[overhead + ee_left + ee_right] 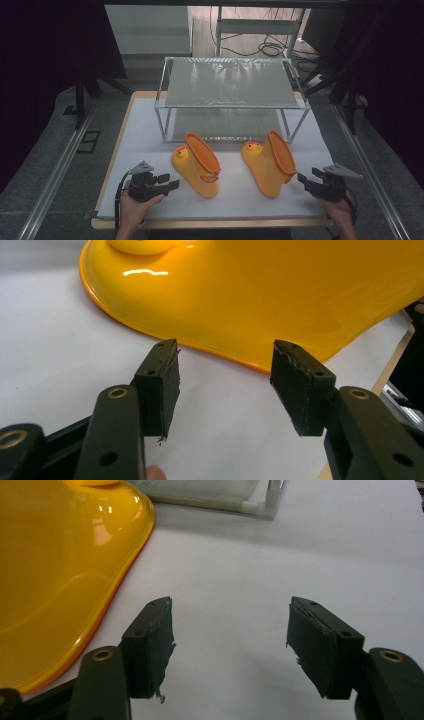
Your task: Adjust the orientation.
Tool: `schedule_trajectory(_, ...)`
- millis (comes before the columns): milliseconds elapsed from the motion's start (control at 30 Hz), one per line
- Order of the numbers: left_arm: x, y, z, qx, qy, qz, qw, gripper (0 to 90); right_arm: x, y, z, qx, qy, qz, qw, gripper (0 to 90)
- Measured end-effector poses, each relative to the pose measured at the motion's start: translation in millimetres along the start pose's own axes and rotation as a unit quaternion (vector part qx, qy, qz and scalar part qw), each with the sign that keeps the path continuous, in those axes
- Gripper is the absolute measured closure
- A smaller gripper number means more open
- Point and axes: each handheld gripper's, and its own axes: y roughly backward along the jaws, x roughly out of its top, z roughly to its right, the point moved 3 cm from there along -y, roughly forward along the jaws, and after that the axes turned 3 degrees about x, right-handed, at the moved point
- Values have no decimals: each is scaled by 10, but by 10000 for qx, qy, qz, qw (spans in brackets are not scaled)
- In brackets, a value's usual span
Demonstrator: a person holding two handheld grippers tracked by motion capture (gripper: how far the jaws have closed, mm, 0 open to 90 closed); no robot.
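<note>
Gaping wide with nothing between their jaws, the left gripper (172,183) and right gripper (301,181) sit low over a white table (150,135). Just beside each lies a glossy yellow rubber boot, left boot (196,165) and right boot (269,162), orange-rimmed, duck-faced toes pointing toward a metal shelf rack (231,82).
</note>
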Motion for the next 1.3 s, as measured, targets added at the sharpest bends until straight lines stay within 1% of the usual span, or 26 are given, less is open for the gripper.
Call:
schedule_trajectory(67, -1, 7, 6, 13, 41, 14, 10000, 472, 3, 3, -2, 109, -7, 35, 9999, 368)
schedule_trajectory(133, -6, 19, 20, -22, 44, 36, 10000, 504, -1, 8, -5, 122, -12, 45, 9999, 374)
schedule_trajectory(167, -8, 30, 30, -31, 50, 81, 9999, 535, -4, 5, -6, 126, -13, 36, 9999, 374)
schedule_trajectory(233, 0, 62, 40, -16, 23, 160, 9999, 602, -10, 0, -10, 116, -32, 44, 9999, 375)
schedule_trajectory(267, 4, 78, 44, 9, -1, 185, 9998, 654, -11, -6, -14, 114, -40, 64, 9999, 374)
schedule_trajectory(333, 8, 103, 55, 50, -29, 198, 9998, 741, -13, -10, -17, 95, 17, 69, 9999, 374)
schedule_trajectory(400, 2, 117, 78, 35, -70, 181, 9998, 839, -21, -14, -12, 98, 10, 41, 9999, 375)
schedule_trajectory(467, -14, 122, 132, 30, -142, 152, 9998, 896, -33, -19, 5, 106, -31, 36, 9999, 375)
schedule_trajectory(567, -63, 100, 267, -30, -268, 91, 9996, 900, -38, -2, 52, 73, -143, 69, 9998, 379)
schedule_trajectory(667, -108, 44, 449, -73, -394, 107, 9991, 900, -31, 27, 82, 51, -256, 140, 9996, 382)
schedule_trajectory(700, -108, 44, 449, -73, -394, 107, 9991, 900, -28, 36, 89, 39, -302, 154, 9994, 382)
schedule_trajectory(733, -128, -8, 593, -106, -525, 123, 9985, 900, -25, 41, 95, 44, -349, 184, 9992, 385)
schedule_trajectory(800, -149, -84, 758, -156, -676, 130, 9975, 900, -25, 52, 104, 48, -394, 210, 9990, 388)
schedule_trajectory(867, -170, -190, 931, -163, -859, 82, 9961, 900, -29, 54, 108, 55, -408, 208, 9989, 389)
schedule_trajectory(933, -171, -306, 1093, -114, -1109, 17, 9938, 900, -34, 53, 112, 52, -437, 185, 9989, 391)
schedule_trajectory(1000, -159, -411, 1217, -39, -1282, -6, 9917, 900, -37, 49, 111, 56, -445, 197, 9988, 393)
schedule_trajectory(1133, -142, -623, 1377, 82, -1486, -83, 9888, 900, -43, 41, 107, 83, -447, 160, 9988, 395)
schedule_trajectory(1233, -128, -765, 1450, 331, -1671, -79, 9854, 900, -53, 32, 115, 89, -443, 131, 9989, 396)
schedule_trajectory(1267, -121, -788, 1460, 388, -1715, -78, 9844, 900, -56, 28, 115, 93, -447, 142, 9989, 396)
schedule_trajectory(1300, -108, -815, 1468, 494, -1748, -49, 9834, 900, -57, 29, 116, 93, -444, 142, 9989, 396)
